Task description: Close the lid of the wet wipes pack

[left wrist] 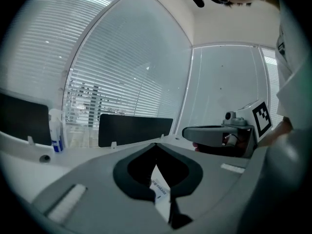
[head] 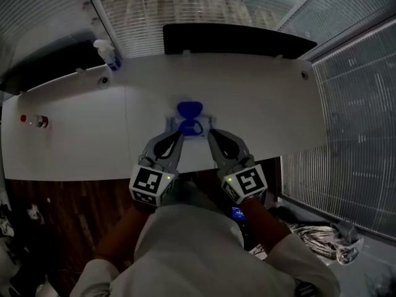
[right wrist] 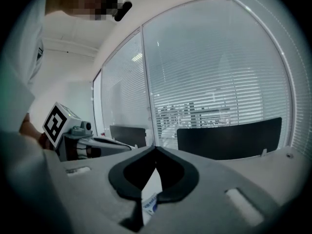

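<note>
Blue plastic forms the lid of the wet wipes pack, which is seen flipped open toward the far side. The pack is laid near the front edge of the white table. The left gripper and the right gripper are each clenched on the pack's printed white film at a near corner.

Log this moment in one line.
wet wipes pack | lid open | left gripper shut, at pack | right gripper shut, at pack

Blue lid, white pack
</note>
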Demonstrator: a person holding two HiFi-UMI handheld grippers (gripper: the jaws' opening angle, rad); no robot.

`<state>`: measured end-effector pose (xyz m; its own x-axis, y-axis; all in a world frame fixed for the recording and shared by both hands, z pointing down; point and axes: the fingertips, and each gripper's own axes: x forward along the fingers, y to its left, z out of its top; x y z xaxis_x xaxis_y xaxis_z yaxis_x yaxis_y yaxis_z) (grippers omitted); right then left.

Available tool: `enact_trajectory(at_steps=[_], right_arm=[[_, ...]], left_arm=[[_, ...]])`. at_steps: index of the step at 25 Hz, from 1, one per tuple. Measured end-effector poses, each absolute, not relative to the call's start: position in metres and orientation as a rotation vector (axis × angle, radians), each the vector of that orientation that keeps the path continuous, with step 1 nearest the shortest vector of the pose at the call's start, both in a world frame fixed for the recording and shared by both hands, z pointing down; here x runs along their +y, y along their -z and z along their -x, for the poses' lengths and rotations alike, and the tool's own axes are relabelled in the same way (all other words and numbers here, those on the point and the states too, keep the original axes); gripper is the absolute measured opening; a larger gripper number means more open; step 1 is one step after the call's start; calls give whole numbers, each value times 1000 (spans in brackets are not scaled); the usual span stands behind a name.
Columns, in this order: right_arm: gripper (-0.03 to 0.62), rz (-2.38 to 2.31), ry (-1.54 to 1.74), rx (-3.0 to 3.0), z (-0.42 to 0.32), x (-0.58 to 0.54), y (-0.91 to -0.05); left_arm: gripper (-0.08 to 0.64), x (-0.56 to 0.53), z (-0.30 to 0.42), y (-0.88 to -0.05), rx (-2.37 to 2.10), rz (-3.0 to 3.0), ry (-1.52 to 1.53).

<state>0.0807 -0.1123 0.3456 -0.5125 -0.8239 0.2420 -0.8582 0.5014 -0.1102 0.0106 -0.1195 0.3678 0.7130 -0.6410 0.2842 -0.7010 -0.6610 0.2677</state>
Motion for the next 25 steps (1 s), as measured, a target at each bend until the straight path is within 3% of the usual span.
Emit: enact_trajectory(at_steps=[25], right_arm=[[0,-1045,-276,-2165,-129,-226,-588]], left_arm=[[2,-153,-1,-627,-1013,-2250,-827]])
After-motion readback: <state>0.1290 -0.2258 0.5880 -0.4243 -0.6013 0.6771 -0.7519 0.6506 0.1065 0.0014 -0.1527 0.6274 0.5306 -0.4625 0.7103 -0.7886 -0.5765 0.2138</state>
